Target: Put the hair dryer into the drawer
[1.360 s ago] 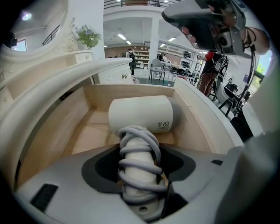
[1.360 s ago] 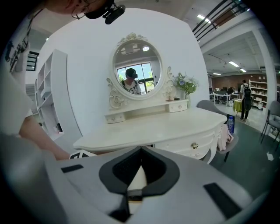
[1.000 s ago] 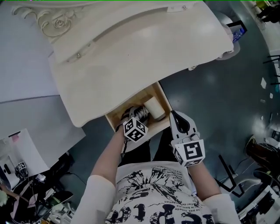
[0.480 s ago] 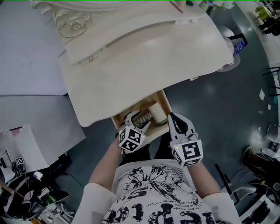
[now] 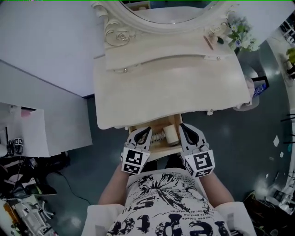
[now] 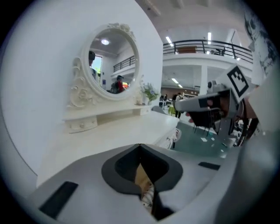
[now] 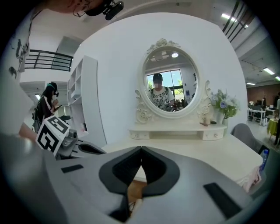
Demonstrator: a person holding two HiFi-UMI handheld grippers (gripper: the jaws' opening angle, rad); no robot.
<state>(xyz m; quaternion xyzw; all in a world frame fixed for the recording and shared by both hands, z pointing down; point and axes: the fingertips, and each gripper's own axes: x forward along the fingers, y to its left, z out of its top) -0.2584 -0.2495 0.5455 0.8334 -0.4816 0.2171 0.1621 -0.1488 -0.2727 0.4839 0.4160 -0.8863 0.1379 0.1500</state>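
Note:
The hair dryer (image 5: pixel 171 134) lies in the open wooden drawer (image 5: pixel 162 147) under the dressing table's front edge, its white barrel at the right and its coiled cord (image 5: pixel 159 135) at the left. My left gripper (image 5: pixel 146 131) hovers over the drawer's left part, shut and empty. Beside it, my right gripper (image 5: pixel 183 126) is over the drawer's right edge, also shut with nothing in it. In the left gripper view the closed jaw tips (image 6: pixel 140 146) meet above a glimpse of the coiled cord (image 6: pixel 148 199). The right gripper view shows its tips (image 7: pixel 141 149) together over the drawer's wood (image 7: pixel 136 188).
The cream dressing table top (image 5: pixel 170 92) fills the middle, with an oval mirror (image 5: pixel 170 9) and a flower vase (image 5: pixel 242 34) at the back. A white cabinet (image 5: pixel 41 78) stands at the left. Cables and clutter (image 5: pixel 27 184) lie on the dark floor at lower left.
My left gripper has come up out of the drawer, leaving the hair dryer inside, and its jaws have closed. The right gripper rose too. The head view now shows the mirror.

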